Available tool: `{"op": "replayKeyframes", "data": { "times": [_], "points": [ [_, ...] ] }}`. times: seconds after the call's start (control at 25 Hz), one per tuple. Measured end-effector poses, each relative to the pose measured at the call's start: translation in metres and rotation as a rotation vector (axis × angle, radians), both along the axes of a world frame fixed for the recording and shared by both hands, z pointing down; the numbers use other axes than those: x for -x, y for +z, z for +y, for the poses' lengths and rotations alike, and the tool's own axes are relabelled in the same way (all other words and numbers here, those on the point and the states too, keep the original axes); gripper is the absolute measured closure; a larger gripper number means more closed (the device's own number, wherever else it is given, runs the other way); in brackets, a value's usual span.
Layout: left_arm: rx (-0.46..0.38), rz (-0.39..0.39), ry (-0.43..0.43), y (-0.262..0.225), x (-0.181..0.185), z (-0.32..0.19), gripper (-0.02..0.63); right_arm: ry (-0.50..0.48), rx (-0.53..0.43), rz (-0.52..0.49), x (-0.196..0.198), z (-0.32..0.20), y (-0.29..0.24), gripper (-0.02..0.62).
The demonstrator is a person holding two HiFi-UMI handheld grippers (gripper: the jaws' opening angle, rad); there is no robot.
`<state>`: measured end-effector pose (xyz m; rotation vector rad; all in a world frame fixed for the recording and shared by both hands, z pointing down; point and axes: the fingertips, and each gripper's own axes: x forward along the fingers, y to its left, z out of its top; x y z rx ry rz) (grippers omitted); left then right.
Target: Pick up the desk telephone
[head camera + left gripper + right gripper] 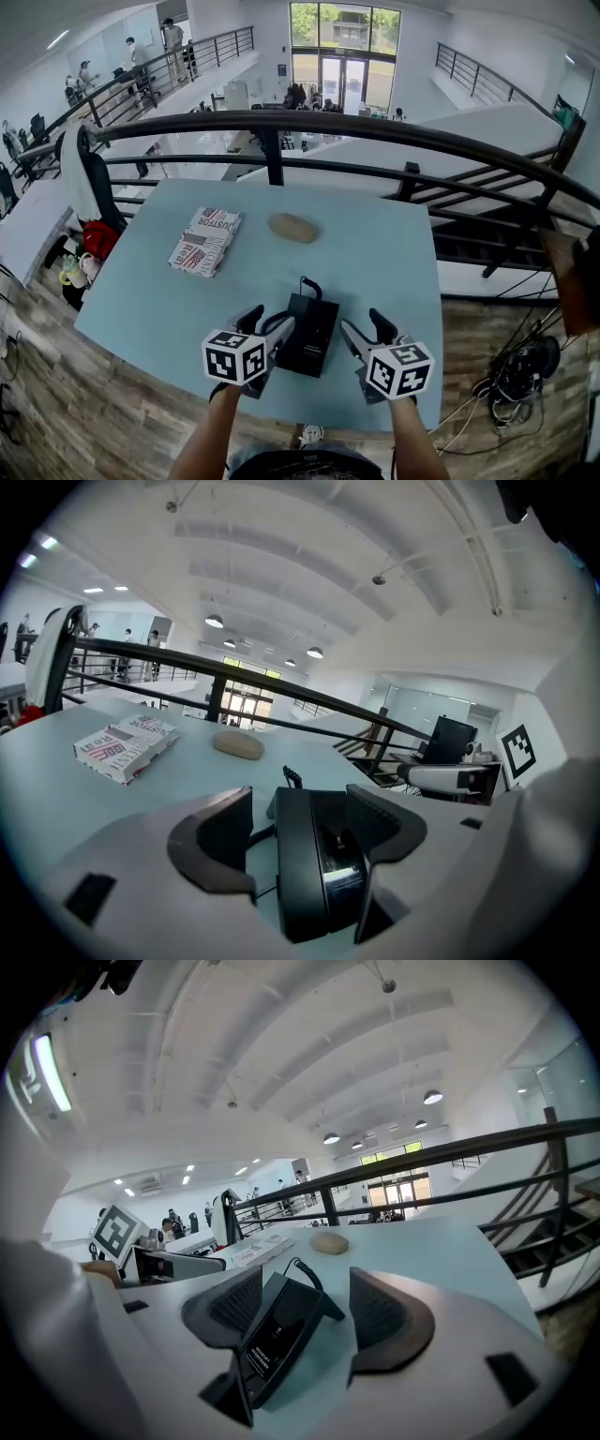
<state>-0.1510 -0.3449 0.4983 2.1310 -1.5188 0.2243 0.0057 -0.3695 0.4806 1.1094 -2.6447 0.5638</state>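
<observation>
We record a pale blue surface (394, 253) with rounded corners, set beside a curved black railing (375, 131) at a mezzanine edge. Wood-plank floor (56, 412) lies beneath, with a tangle of dark cables (516, 370) at the right. A black chair (105, 192) draped in white cloth stands by the surface's far left corner. We note tall windows (342, 52) in the far wall, with daylight and greenery beyond. The walls are white. The ceiling (309, 564) is white and ribbed, with round lamps (215, 622) lit. A railed upper gallery (141, 75) runs along the left, with people on it.

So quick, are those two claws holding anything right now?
Left gripper: open, jaws astride the phone's left part, not clamped.
Right gripper: open, phone's right edge by its inner jaw, holding nothing.
</observation>
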Motion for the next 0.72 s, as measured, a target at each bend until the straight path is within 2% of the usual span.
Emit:
{"op": "replayKeyframes", "data": {
  "times": [0.2,0.6,0.72],
  "points": [
    [0.098,0.061,0.066,0.034,-0.001,-0.006,0.310,-0.023,0.090,-0.015,0.011,-0.003,0.027,0.324],
    [0.259,0.240,0.230,0.082,-0.004,-0.014,0.308,-0.025,0.265,-0.022,0.037,0.010,0.085,0.319],
    [0.305,0.300,0.277,0.088,-0.007,-0.015,0.287,-0.018,0.328,-0.032,0.042,0.013,0.101,0.313]
  ]
}}
